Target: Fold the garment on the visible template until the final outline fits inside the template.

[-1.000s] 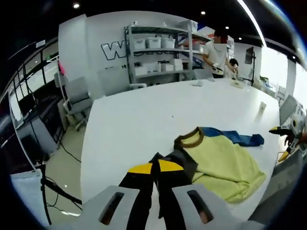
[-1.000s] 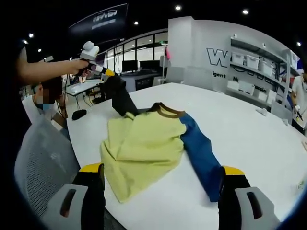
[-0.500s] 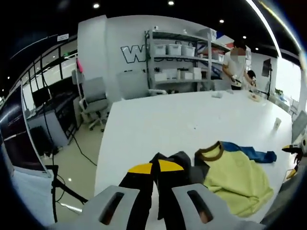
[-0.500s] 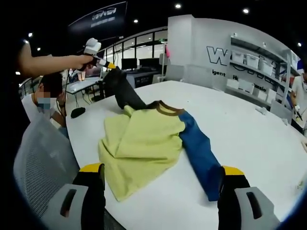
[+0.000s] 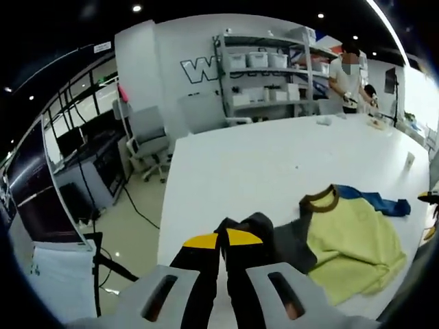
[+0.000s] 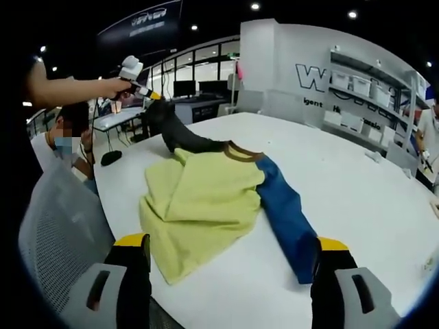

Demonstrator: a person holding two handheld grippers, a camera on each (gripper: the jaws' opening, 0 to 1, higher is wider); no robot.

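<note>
White tabletop [image 5: 233, 164] runs across the left gripper view; at bottom centre the left claw [image 5: 221, 241] is clamped on the dark sleeve [image 5: 257, 229] of the shirt [image 5: 346, 240], at lower right. In the right gripper view, the right claw [image 6: 230, 257] stands apart at the bottom, holding nothing, shirt [image 6: 202, 202] mid-frame. Judging by this, the sleeve is being pulled out; next, fold it across the body.
</note>
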